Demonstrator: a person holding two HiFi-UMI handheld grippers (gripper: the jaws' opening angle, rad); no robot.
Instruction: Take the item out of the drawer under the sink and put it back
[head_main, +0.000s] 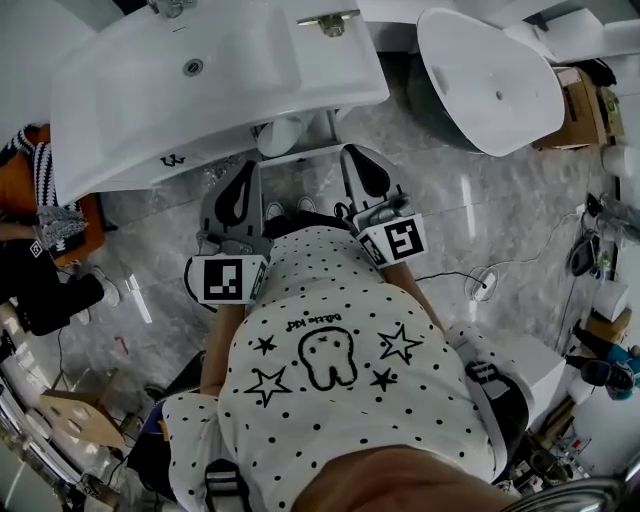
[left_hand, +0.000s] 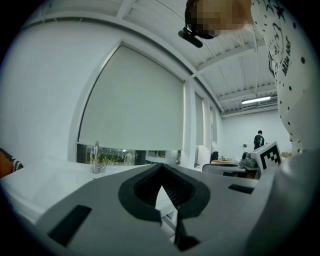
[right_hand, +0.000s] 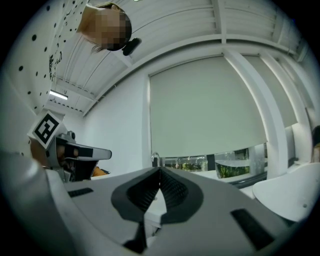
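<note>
As the head view looked steeply down, the left gripper (head_main: 250, 170) and right gripper (head_main: 350, 155) pointed side by side at the white sink (head_main: 120, 110), whose basin hid any drawer and item beneath. In the left gripper view, its jaws met at the tips, clenched on nothing. In the right gripper view, its jaws were likewise clenched and empty, with a faucet (right_hand: 156, 158) beyond.

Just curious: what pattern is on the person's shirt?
Shirt: white, black dots and stars; head view.
</note>
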